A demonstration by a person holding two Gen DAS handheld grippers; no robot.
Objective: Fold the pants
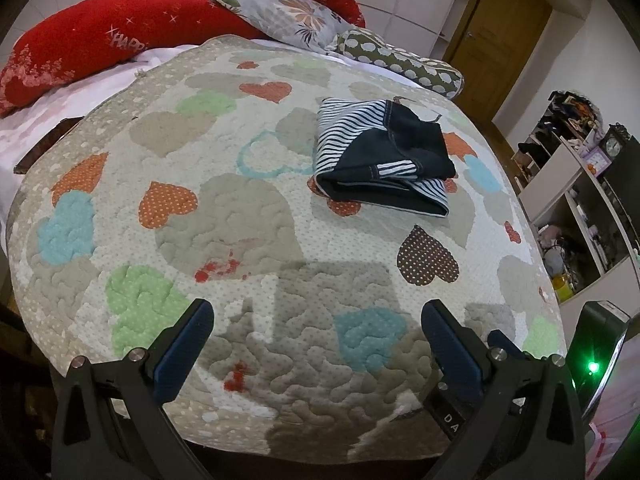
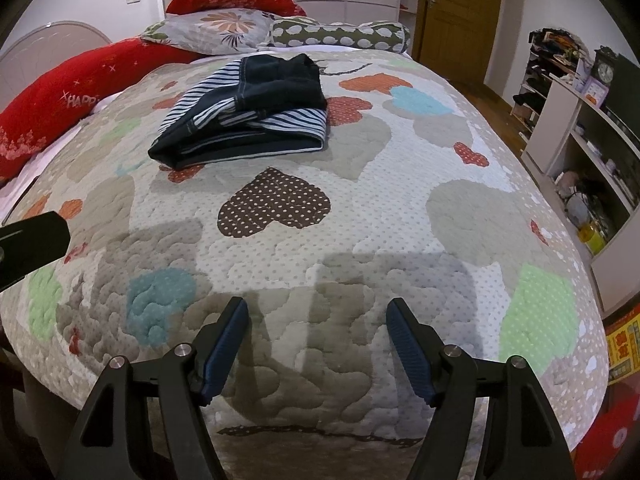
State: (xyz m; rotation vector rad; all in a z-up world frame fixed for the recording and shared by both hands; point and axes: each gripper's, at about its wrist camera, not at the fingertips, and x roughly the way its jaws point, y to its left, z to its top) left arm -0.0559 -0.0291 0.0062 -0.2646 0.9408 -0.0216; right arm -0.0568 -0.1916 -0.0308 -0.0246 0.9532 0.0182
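Our left claw (image 1: 316,344) and right claw (image 2: 316,344) both hang released over the near end of the bed (image 2: 400,216), jaws spread, grasping nothing. The pants (image 2: 244,116) lie well apart from us, at 11 o'clock in the right view and 1 o'clock in the left view, already stacked into a compact bundle with striped lining showing. We judge the folding nearly finished; to end well, we should press the top layer flat and square the loose upper edge without dragging the stack. The red pillow (image 1: 100,48) at 10 o'clock reads "HAPP"; the rest is hidden.
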